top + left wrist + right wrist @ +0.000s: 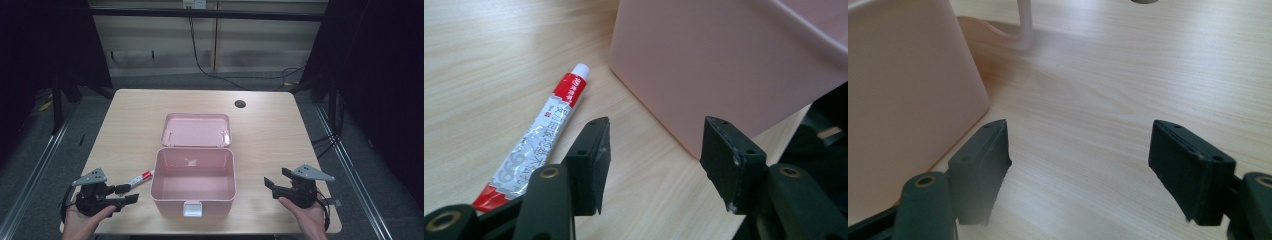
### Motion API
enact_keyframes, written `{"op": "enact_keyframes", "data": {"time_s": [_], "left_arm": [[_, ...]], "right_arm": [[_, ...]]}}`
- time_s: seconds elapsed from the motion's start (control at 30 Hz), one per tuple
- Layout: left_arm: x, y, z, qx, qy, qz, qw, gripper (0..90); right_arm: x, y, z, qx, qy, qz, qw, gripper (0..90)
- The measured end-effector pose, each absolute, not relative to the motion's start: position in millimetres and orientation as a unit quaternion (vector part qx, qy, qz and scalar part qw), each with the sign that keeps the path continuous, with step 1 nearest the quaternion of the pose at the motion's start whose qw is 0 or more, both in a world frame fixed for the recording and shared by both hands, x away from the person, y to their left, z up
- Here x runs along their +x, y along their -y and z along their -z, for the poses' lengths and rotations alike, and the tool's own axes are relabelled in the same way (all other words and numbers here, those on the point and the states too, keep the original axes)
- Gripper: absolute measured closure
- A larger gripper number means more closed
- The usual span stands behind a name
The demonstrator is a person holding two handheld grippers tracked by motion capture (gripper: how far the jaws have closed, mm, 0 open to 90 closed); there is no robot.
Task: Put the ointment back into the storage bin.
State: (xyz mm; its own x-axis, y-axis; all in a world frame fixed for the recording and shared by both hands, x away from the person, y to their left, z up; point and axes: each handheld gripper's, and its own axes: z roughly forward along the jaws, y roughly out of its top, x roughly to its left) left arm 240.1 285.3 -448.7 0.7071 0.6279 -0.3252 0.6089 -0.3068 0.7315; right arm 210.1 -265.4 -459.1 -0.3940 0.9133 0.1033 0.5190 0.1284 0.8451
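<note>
A pink plastic box (194, 181) stands open in the middle of the wooden table, its lid (196, 130) laid back flat behind it. A red, white and silver tube (139, 178) lies on the table just left of the box. My left gripper (127, 194) rests near the front left edge, open and empty, its tips close beside the tube (539, 137) and facing the box wall (724, 65). To the right of the box my right gripper (270, 186) is open with nothing between its jaws, the box wall (903, 95) at its left.
A white latch (193, 209) sits on the box's front wall. A dark round hole (240, 104) marks the table top at the back right. Cables run across the floor behind the table. Bare wood lies on both sides of the box.
</note>
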Motion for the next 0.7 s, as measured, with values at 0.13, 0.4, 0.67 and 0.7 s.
{"op": "enact_keyframes", "data": {"time_s": [0.13, 0.4, 0.67, 0.7], "left_arm": [[239.9, -287.5, 448.2, 0.805, -0.389, -0.012, 0.449, 44.8], [241.9, -292.0, 443.2, 0.806, -0.402, -0.022, 0.435, 38.2], [246.3, -292.9, 436.3, 0.817, -0.385, -0.018, 0.43, 39.4], [247.2, -293.0, 435.6, 0.816, -0.384, -0.018, 0.43, 39.2]], "right_arm": [[206.8, 263.3, 457.9, 0.497, -0.715, -0.429, 0.239, 24.8], [200.1, 263.6, 451.1, 0.505, -0.716, -0.434, 0.208, 33.7], [192.8, 267.7, 449.3, 0.502, -0.722, -0.442, 0.177, 34.6], [192.4, 266.7, 448.6, 0.498, -0.723, -0.445, 0.177, 34.6]]}}
